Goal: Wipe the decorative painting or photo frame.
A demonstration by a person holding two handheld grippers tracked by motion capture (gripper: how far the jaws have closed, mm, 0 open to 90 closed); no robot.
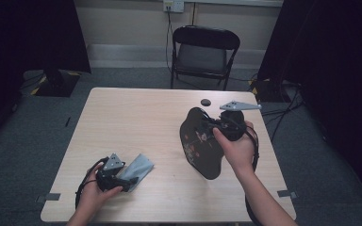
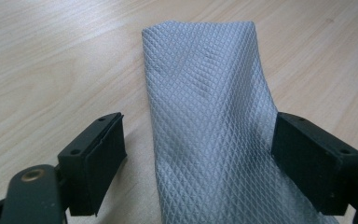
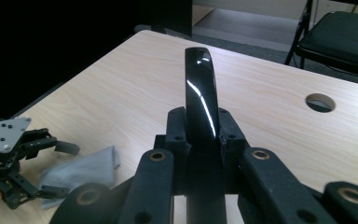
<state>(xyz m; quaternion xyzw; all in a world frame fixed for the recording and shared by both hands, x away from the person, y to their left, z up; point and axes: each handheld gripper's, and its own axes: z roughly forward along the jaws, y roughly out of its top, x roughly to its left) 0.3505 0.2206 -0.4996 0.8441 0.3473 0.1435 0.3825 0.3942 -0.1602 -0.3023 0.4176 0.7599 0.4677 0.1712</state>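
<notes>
Black glossy plate stands on edge clamped in the right gripper, while the left gripper straddles the grey cloth, jaws apart.

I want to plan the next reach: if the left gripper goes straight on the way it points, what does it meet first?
Probably the folded grey quilted cloth, lying on the table between the left gripper's open fingers; depth is unclear.

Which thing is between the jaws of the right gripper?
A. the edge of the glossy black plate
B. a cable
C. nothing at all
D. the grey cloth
A: in the right gripper view the right gripper has its jaws pressed on both sides of the thin edge of the glossy black plate, while the grey cloth lies on the table by the left gripper.
</notes>
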